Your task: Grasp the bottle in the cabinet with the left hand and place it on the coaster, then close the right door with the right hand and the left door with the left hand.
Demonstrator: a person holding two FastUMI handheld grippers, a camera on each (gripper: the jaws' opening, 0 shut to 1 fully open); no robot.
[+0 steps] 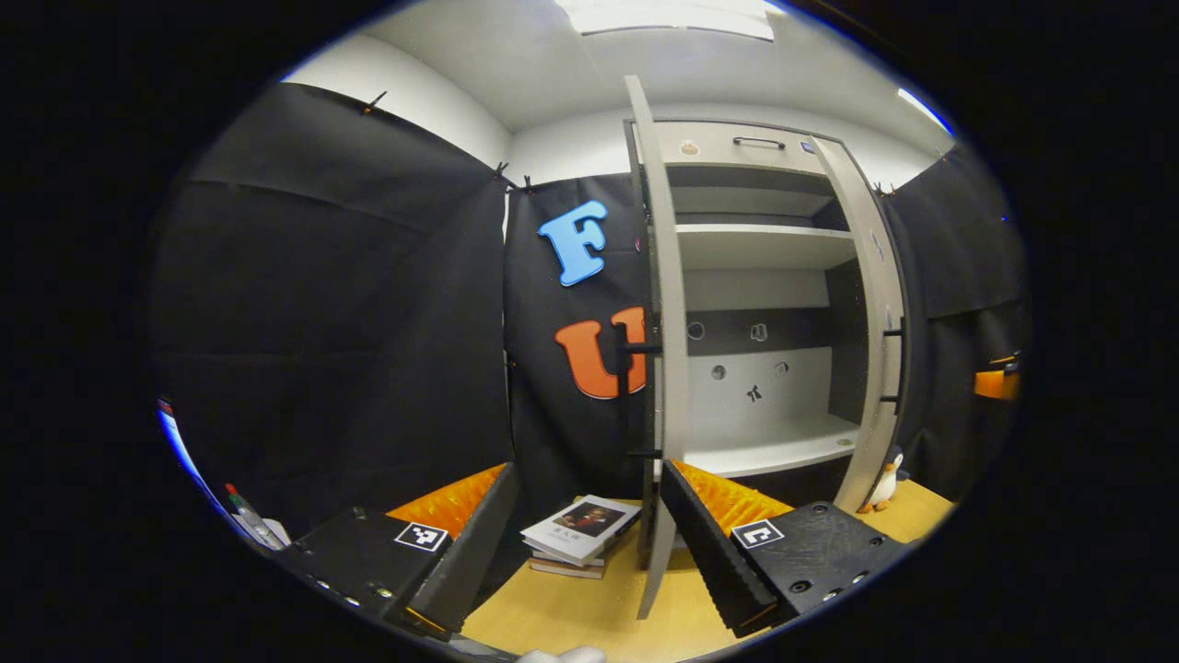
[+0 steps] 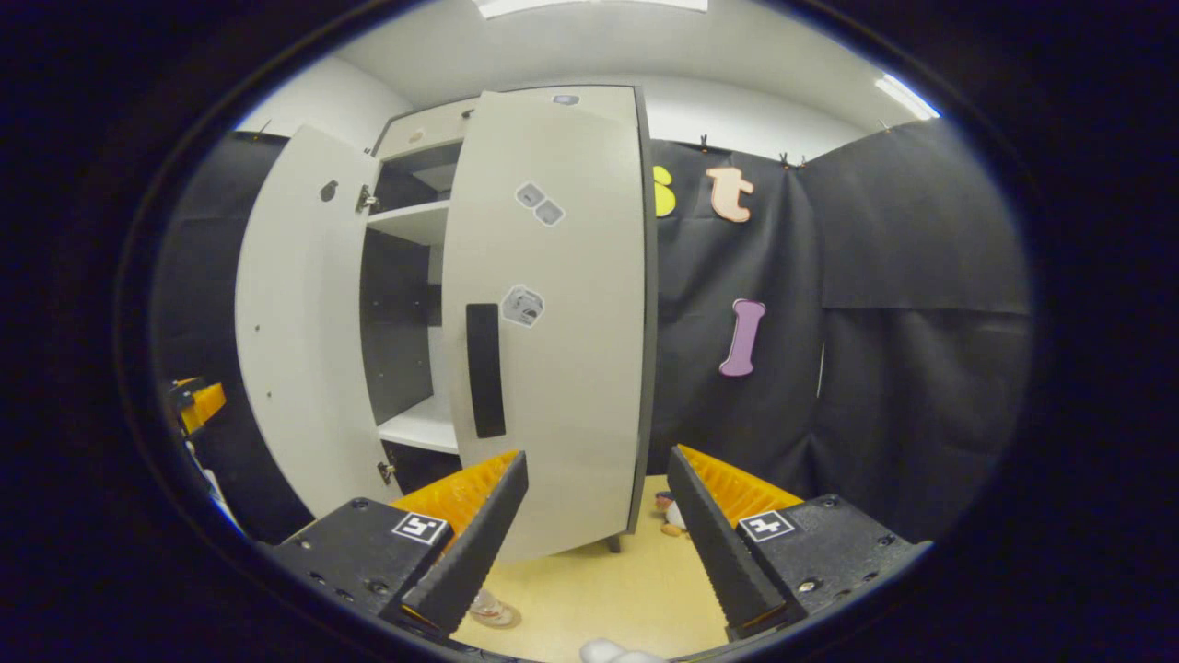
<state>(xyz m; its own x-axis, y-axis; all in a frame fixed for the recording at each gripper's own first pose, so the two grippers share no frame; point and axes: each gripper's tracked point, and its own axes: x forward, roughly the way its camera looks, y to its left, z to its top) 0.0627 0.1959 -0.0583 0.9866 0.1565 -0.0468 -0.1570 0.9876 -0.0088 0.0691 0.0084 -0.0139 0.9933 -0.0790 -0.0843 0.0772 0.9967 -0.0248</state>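
- Two pale grey cabinet doors stand swung out: the left door [image 1: 665,304] edge-on in the left gripper view, the right door [image 2: 553,313] with its black bar handle [image 2: 484,370] facing the right gripper view.
- Left gripper [image 1: 589,543]: jaws apart, holding nothing, above the light wooden table [image 1: 571,612] near a stack of books [image 1: 578,534].
- Right gripper [image 2: 594,539]: jaws apart, empty, in front of the right door.
- A clear bottle [image 2: 493,610] stands on the table, low beside the right gripper's left finger; whether a coaster lies under it cannot be told.
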